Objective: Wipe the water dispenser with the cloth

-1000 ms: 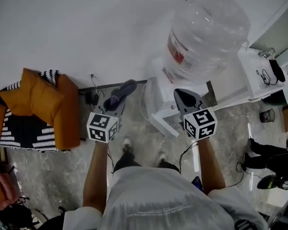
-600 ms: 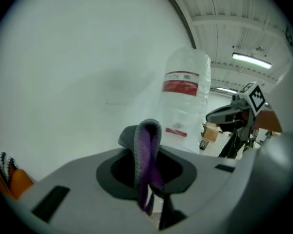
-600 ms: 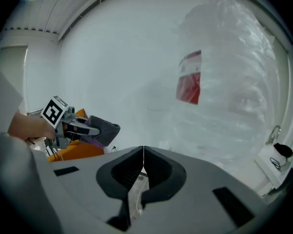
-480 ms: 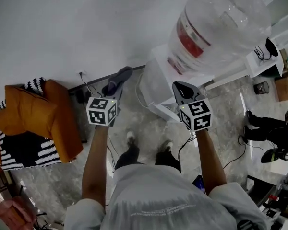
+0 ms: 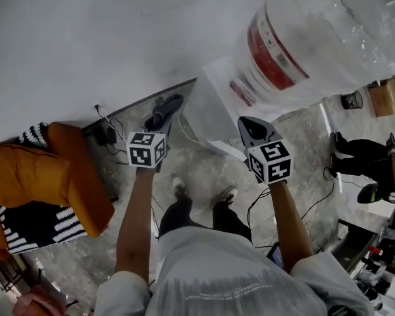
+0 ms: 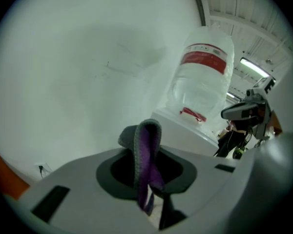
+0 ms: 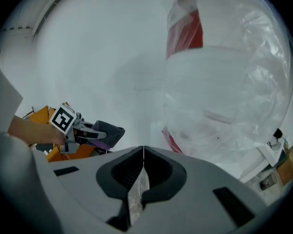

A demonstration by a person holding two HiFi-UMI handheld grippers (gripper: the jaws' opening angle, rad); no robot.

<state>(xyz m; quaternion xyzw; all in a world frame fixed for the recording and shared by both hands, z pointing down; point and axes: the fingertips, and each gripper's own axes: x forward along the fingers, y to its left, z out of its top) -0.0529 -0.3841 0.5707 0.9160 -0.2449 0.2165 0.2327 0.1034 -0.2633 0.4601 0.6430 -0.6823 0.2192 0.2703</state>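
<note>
though not yet touching water dispenser point(image 5: 214, 107), pinching cloth point(image 6: 147, 145) in left gripper point(image 6: 151, 199) for wiping; holding right gripper point(image 7: 143, 155) jaws closed, empty.

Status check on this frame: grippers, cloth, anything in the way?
Left gripper shut on cloth. Right gripper shut, empty. Cloth held beside dispenser, seemingly not touching yet. Nothing between them.

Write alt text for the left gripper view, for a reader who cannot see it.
The left gripper has its jaws shut on a grey and purple cloth. Ahead, against a white wall, stands a water dispenser carrying a clear, red-labelled bottle.
</note>
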